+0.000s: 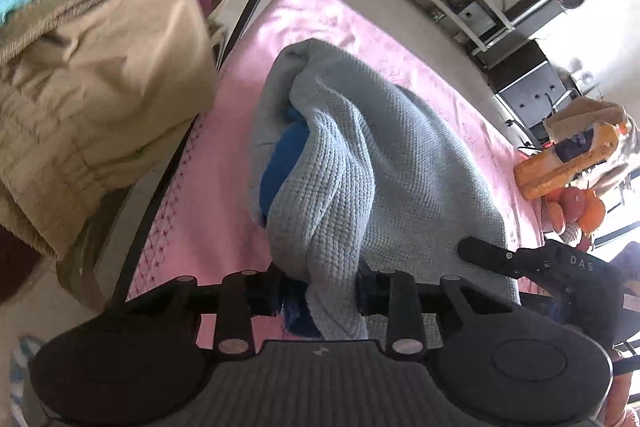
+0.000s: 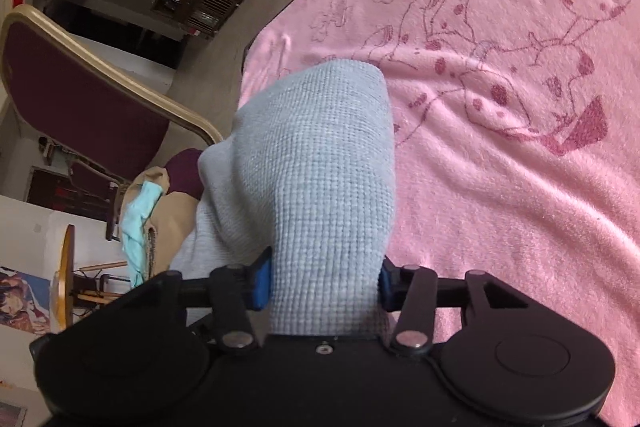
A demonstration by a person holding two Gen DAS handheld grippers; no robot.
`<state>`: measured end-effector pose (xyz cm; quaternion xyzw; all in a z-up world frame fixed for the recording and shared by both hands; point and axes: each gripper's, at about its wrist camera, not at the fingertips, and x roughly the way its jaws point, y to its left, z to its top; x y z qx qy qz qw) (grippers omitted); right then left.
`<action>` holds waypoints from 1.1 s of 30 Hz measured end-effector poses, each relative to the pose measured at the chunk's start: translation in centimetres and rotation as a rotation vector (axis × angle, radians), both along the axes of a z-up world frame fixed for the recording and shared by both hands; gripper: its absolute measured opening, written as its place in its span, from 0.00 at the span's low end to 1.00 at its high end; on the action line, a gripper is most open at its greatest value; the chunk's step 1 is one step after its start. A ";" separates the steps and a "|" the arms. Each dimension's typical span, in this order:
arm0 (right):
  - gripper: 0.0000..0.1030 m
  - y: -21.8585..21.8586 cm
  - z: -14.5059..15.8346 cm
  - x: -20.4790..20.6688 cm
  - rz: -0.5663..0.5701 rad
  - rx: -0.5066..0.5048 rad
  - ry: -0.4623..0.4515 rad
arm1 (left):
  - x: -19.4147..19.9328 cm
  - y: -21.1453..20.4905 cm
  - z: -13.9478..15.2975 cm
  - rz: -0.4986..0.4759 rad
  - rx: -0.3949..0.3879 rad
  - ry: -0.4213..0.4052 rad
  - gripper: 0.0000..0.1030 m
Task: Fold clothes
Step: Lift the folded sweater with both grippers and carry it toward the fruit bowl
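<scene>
Your left hand-held gripper (image 1: 318, 293) at the bottom centre of its view is closed on a bunched edge of the pale blue knit garment (image 1: 360, 155), with a darker blue layer caught in the same bite; your right hand-held gripper (image 2: 322, 285) is likewise clamped on a thick fold of the same knit, low in its frame. The garment hangs from both grips and drapes up the middle of each picture onto the pink blanket (image 2: 500, 187) covering the worktop.

The risk starts at those bites — both take in a rolled wad, not a flat hem, so the knit may slide out under its own weight as you raise it, and the fold would land crooked. The blue inner layer (image 1: 284, 163) peeking out at centre left could stay twisted inside and leave a lump. The far end of the garment sits near the blanket's left edge, so dragging could pull the blanket askew — or tip cloth toward the beige pile (image 1: 92, 99) on the chair (image 2: 80, 95) beside it.
</scene>
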<state>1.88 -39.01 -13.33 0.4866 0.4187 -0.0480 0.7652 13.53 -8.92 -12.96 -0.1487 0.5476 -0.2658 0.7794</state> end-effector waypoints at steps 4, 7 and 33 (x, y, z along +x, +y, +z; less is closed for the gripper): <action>0.50 -0.5 -1.2 0.5 0.005 0.054 0.045 | 0.4 0.5 -1.0 0.034 0.003 0.095 0.36; 0.54 -0.6 -2.3 0.2 0.013 0.070 0.035 | 1.4 0.0 -1.6 0.061 0.015 0.152 0.46; 0.38 2.3 3.2 0.5 0.069 -0.124 -0.153 | -1.1 -2.6 4.4 -0.036 0.043 -0.158 0.26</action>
